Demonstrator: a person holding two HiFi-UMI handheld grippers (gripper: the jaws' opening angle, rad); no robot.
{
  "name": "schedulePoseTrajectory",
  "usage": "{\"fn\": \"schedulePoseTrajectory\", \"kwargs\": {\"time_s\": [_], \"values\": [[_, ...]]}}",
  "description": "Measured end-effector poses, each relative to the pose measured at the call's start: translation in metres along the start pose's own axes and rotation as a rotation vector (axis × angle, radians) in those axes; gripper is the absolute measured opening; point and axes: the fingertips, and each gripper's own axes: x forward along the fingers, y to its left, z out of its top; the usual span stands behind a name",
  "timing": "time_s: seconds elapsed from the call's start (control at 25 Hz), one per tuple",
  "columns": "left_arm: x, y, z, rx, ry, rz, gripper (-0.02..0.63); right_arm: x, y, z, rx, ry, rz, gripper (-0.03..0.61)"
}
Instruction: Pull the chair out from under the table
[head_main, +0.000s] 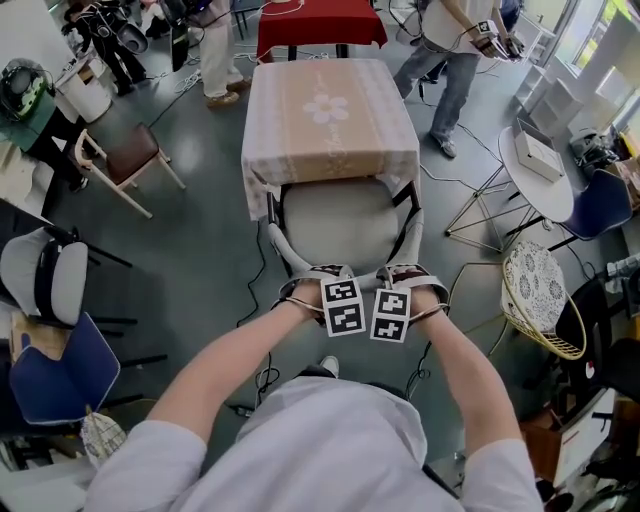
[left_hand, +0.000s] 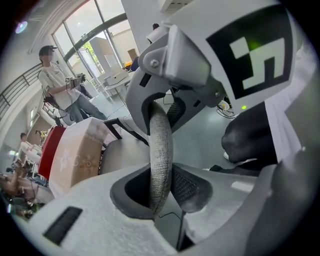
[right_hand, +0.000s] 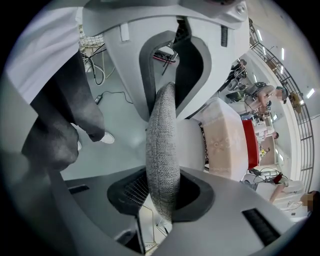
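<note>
The chair has a pale seat (head_main: 340, 222) tucked partly beneath the table, which wears a beige flowered cloth (head_main: 330, 110). Its grey fabric backrest (head_main: 283, 255) curves toward me. My left gripper (head_main: 312, 278) is shut on the backrest's top edge, and the right gripper (head_main: 408, 277) is shut on the same edge just beside it. In the left gripper view the woven backrest (left_hand: 161, 150) runs straight between the jaws of that gripper (left_hand: 161, 192), with the table (left_hand: 75, 157) beyond. The right gripper view shows the backrest (right_hand: 162, 145) pinched the same way in that gripper (right_hand: 162, 192).
A wooden chair with a brown seat (head_main: 125, 160) stands at the left, and a blue chair (head_main: 55, 365) nearer me. A wicker chair (head_main: 540, 300) and a round white table (head_main: 535, 165) are on the right. People (head_main: 455, 50) stand beyond a red table (head_main: 320, 22). Cables trail on the floor.
</note>
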Motion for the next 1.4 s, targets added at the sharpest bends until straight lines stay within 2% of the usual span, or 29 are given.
{"fn": "schedulePoseTrajectory", "kwargs": {"time_s": [1.4], "values": [[-0.027,-0.122,0.013,-0.055,0.058,0.045,0.087,-0.059,0.114,0.011,-0.037,-0.067,0.003,0.097]]}}
